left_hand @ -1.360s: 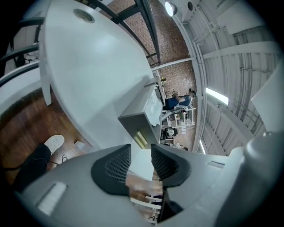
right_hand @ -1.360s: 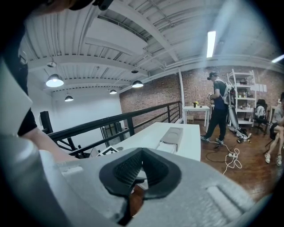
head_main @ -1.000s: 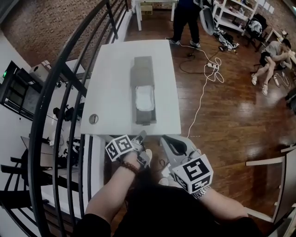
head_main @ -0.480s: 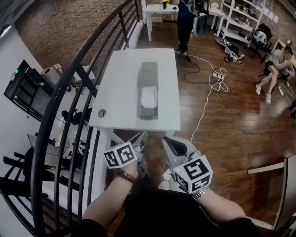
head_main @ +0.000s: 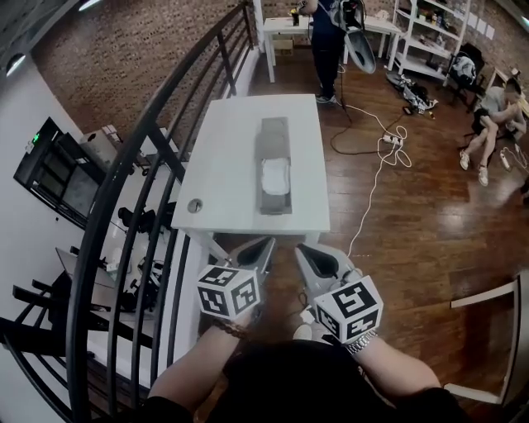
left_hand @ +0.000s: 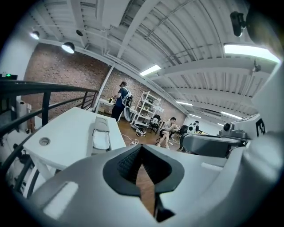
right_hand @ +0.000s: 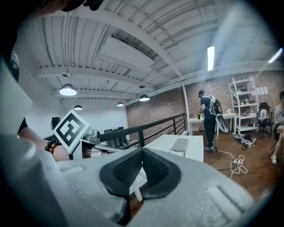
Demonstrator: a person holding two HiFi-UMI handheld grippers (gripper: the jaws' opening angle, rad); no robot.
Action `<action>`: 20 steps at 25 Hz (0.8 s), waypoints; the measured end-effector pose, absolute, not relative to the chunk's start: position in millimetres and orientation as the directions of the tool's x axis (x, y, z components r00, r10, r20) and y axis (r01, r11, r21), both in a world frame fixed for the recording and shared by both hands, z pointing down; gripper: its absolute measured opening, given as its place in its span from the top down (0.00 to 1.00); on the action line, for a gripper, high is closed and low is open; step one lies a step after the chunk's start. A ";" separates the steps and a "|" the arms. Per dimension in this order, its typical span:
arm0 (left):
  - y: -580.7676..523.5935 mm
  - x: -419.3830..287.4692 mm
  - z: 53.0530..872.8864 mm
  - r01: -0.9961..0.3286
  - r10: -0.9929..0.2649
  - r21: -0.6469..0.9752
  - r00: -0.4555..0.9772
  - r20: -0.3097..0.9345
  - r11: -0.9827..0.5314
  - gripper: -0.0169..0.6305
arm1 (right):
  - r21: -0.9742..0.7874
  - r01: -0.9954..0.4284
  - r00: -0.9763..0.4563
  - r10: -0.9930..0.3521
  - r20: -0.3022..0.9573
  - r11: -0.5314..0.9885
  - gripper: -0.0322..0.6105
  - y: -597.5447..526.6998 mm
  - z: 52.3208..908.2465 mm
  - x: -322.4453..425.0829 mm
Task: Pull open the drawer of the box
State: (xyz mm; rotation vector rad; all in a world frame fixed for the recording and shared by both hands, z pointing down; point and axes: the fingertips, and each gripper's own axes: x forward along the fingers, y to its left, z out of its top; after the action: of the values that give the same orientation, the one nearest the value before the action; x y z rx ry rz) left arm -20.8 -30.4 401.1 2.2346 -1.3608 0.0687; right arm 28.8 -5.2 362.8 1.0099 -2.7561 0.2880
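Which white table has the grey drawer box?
The nearer white table carries the long grey box; the farther white table, by the standing person, doesn't.

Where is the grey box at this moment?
In the head view, the grey box lies lengthwise near the middle of the white table, to the right of the round hole at the table's near left corner.

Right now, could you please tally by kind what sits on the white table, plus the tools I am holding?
Grey box with open drawer: 1
White bundle in that drawer: 1
Round cap in the tabletop: 1
Tools: 2, left tool and right tool
Total: 5
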 end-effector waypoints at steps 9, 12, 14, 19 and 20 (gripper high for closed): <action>8.4 -26.9 371.1 -0.815 -0.777 0.266 0.574 0.259 -0.514 0.95 | -0.094 -0.715 -0.692 -0.683 0.232 0.693 0.96 24.3 350.5 9.1; 27.4 -30.5 363.6 -0.799 -0.762 0.233 0.600 0.243 -0.555 0.95 | -0.081 -0.733 -0.673 -0.703 0.229 0.676 0.97 40.1 346.9 0.2; 38.1 -36.0 359.9 -0.790 -0.754 0.219 0.613 0.236 -0.573 0.95 | -0.071 -0.743 -0.662 -0.714 0.228 0.666 0.97 49.4 344.2 -6.9; 64.5 -49.2 360.2 -0.772 -0.736 0.214 0.636 0.231 -0.599 0.95 | -0.071 -0.763 -0.639 -0.733 0.233 0.642 0.97 75.2 346.6 -21.3; 70.1 -49.4 362.4 -0.767 -0.732 0.214 0.641 0.232 -0.605 0.95 | -0.070 -0.766 -0.635 -0.736 0.235 0.639 0.97 80.9 348.7 -22.4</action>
State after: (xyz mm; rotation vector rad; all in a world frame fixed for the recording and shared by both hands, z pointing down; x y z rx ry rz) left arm -49.4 70.1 362.4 2.5705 -1.2059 0.1731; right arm -22.4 80.9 348.7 1.2384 -2.6734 0.2434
